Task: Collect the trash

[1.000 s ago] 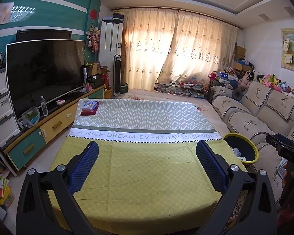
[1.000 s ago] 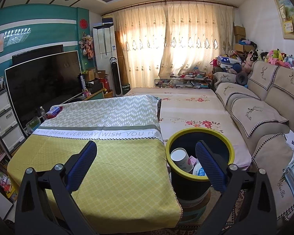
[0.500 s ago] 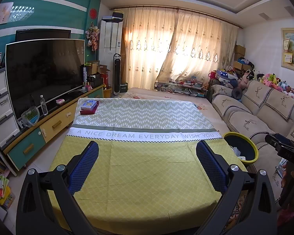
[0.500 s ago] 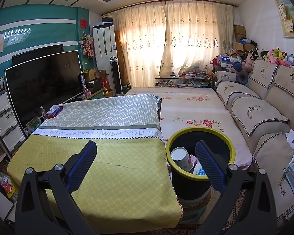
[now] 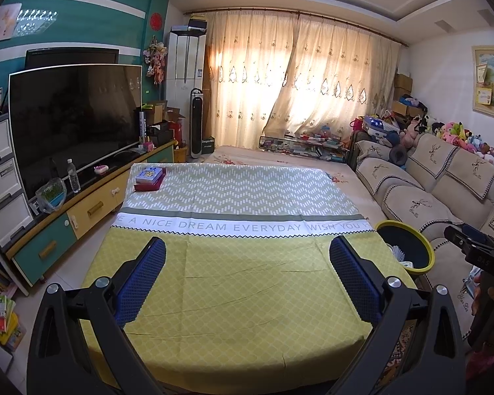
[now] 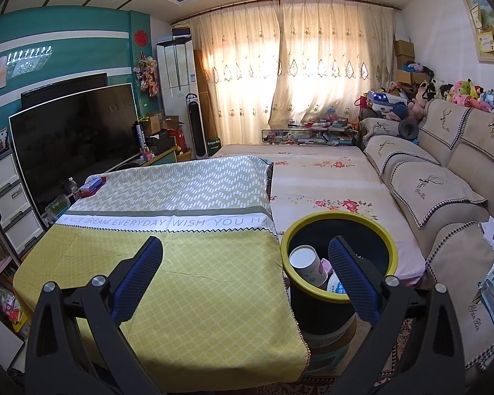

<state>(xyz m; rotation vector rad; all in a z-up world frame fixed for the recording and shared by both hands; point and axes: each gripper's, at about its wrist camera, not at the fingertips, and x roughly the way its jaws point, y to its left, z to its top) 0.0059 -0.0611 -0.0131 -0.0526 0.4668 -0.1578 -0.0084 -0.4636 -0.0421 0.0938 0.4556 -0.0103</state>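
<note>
Little has moved since a second ago: both my grippers hang where they were, the right view only drifting slightly toward the bin; my left gripper (image 5: 247, 279) is spread wide with nothing between its blue pads, over the yellow tablecloth (image 5: 247, 296); my right gripper (image 6: 245, 278) is spread the same, its right finger crossing the front of the trash bin (image 6: 372, 227) just beside the table's right edge; inside the bin a paper cup (image 6: 304, 258) lies tilted, the rest half hidden behind that finger and hard to name; from the left view only the bin's (image 5: 408, 247) rim and a scrap of white show; the cloth's band reads "A NICE DREAM EVERYDAY WISH YOU", cut off at both ends.
</note>
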